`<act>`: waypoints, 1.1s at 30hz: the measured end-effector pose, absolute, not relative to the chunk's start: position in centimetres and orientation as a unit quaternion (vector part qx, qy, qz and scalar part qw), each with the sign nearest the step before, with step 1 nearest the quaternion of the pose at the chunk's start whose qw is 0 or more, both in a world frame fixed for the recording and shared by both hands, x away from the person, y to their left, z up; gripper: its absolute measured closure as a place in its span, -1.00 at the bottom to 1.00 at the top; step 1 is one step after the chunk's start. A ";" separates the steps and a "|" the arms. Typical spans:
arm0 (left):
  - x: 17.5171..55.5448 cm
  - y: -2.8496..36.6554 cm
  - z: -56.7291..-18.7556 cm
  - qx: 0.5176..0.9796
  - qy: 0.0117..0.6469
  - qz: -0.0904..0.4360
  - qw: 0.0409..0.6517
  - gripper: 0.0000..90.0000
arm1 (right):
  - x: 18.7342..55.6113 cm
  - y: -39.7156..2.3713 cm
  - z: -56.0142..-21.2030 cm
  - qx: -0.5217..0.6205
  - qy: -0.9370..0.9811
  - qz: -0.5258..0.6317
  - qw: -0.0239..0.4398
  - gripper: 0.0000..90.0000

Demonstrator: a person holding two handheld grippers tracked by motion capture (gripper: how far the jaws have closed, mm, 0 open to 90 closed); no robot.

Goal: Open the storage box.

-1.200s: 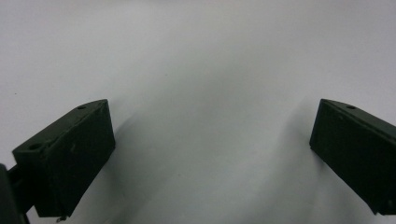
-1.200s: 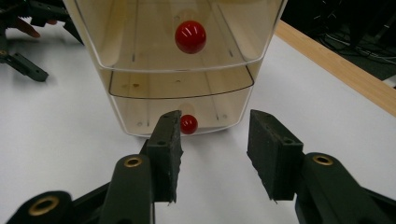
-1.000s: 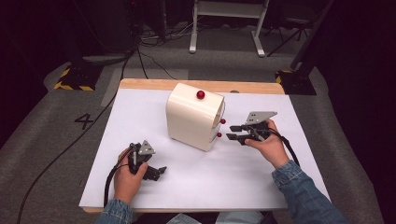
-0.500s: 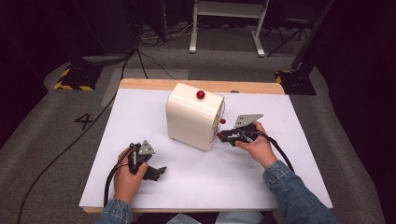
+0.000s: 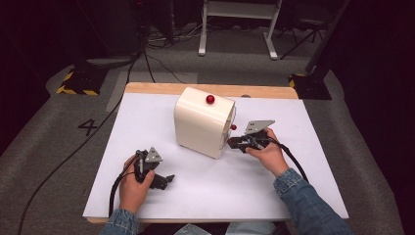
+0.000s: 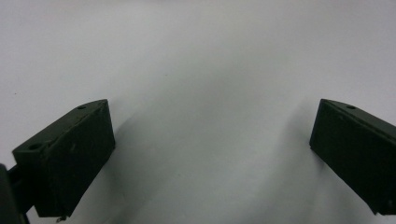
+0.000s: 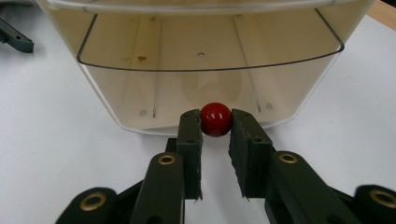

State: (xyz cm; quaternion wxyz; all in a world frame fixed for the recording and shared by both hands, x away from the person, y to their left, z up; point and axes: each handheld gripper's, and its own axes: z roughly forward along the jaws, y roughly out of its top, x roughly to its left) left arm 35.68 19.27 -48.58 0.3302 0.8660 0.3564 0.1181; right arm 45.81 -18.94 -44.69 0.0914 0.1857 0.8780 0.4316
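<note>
A cream box (image 5: 200,125) with rounded corners stands mid-table, one red knob (image 5: 210,99) on its top and another (image 5: 233,127) on its right face. My right gripper (image 5: 231,143) reaches to the bottom of that face. In the right gripper view the jaws of the right gripper (image 7: 216,123) are shut on a low red knob (image 7: 216,116) at the front of a clear-fronted drawer (image 7: 210,60). My left gripper (image 5: 165,180) rests on the white table near the front left, open, with nothing between the jaws of the left gripper (image 6: 212,140).
The white tabletop (image 5: 303,161) has a wooden strip (image 5: 156,88) along its far edge. Cables (image 5: 117,186) trail from both grippers. Beyond the table lie grey floor, black stands and a white frame (image 5: 235,10).
My right gripper has moved left to the box's lower right face and its jaws have come together on the low red knob. The left gripper has stayed put.
</note>
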 end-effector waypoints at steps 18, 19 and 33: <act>35.7 19.3 -48.6 0.866 0.356 0.119 0.329 -1.00 | 43.2 -22.8 -43.8 0.205 0.875 0.424 0.108 0.65; 35.7 19.3 -48.6 0.866 0.356 0.119 0.329 -1.00 | 43.0 -23.1 -43.7 0.206 0.875 0.425 0.108 0.65; 35.7 19.3 -48.5 0.867 0.355 0.119 0.328 -1.00 | 42.0 -25.3 -44.1 0.220 0.875 0.419 0.101 0.65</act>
